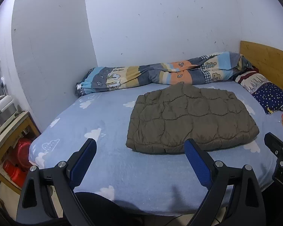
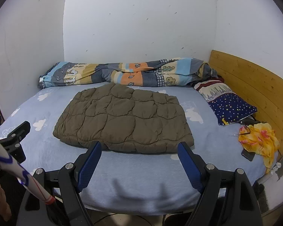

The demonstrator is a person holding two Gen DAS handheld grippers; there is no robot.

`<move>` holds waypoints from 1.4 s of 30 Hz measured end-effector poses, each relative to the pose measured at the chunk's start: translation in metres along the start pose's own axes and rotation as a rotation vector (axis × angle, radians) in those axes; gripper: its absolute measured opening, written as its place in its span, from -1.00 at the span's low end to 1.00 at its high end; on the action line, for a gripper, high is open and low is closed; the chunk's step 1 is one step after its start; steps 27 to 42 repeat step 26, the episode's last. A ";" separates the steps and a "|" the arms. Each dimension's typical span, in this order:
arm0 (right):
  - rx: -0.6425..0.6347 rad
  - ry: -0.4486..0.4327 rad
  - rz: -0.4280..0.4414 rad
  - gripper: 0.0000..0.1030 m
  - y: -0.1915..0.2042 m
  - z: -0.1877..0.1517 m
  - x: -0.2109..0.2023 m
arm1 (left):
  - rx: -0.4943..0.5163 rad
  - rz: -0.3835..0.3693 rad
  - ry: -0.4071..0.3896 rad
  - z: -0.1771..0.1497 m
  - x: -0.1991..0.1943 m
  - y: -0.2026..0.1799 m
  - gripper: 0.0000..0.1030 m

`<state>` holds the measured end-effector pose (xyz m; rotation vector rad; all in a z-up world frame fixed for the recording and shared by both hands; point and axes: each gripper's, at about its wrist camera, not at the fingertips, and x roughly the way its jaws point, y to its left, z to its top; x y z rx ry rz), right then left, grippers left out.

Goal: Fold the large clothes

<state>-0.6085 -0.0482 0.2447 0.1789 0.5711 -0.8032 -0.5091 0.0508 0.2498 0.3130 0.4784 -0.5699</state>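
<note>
A: Entry, jacket position. An olive quilted jacket [image 2: 122, 118] is seen lying folded into a rough rectangle on the bed [image 2: 141, 179], around the middle of the sheet and nearer the front edge than the wall. Its far edge is close to the rolled quilt [image 2: 126, 73], which is laid along the back edge against the wall.

B: Confirmed from the left wrist view: the jacket [image 1: 190, 120] is flat, and its near hem is partly hidden behind the right finger of the left gripper [image 1: 139, 146]. Contact cannot be told.

A: Gripper states. The left gripper is held released, jaws spread wide, nothing between them. The right gripper [image 2: 138, 149] is likewise spread wide and empty, with the near hem of the jacket seen between its fingertips. Both are held over the front edge of the bed.

B: Noted. The tip of the right gripper is caught at the right margin of the left view, the left gripper's at the left margin of the right view.

A: Other items. A starred pillow [image 2: 230, 107] is placed in the back right corner beside the headboard [image 2: 254, 86]. A yellow cloth [image 2: 258, 139] is bunched at the right edge, partly over a dark phone [image 2: 248, 155].

B: A small table [image 1: 11, 124] is recorded just off the left edge of the bed, with red containers [image 1: 18, 160] underneath.
</note>
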 end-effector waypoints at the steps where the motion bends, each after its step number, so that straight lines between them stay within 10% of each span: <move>1: 0.001 0.001 0.002 0.67 0.000 0.000 0.000 | 0.001 -0.007 0.006 -0.001 0.001 0.000 0.82; 42: -0.019 0.001 0.006 0.67 0.005 0.000 0.000 | 0.031 -0.037 0.061 -0.008 0.008 -0.005 0.82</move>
